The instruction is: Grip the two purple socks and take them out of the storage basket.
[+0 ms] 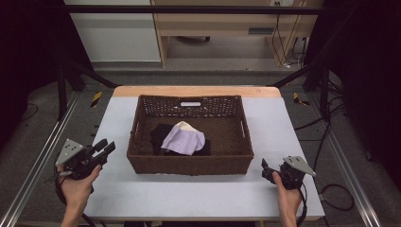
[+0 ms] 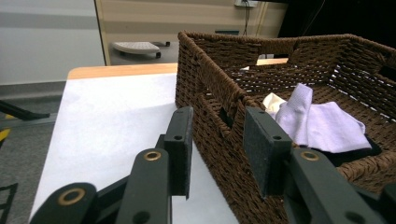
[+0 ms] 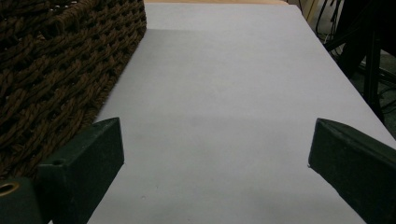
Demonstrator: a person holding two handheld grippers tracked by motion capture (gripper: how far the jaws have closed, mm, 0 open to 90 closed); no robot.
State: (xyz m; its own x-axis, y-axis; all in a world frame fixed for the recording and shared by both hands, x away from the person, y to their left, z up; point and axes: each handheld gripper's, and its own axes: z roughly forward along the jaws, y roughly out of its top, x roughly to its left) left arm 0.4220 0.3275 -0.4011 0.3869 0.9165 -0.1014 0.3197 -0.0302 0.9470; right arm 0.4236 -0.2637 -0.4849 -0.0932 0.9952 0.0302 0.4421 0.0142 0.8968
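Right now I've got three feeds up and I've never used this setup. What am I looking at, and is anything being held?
No robot arm here: a person holds a two-jaw tool in each hand. The high view looks down on the table; the left tool and right tool sit either side of a brown wicker basket. The other two feeds ride on the tools, looking along their black jaws. Inside the basket lie a lilac cloth, a cream cloth and a black cloth. Both tools are open, holding nothing.
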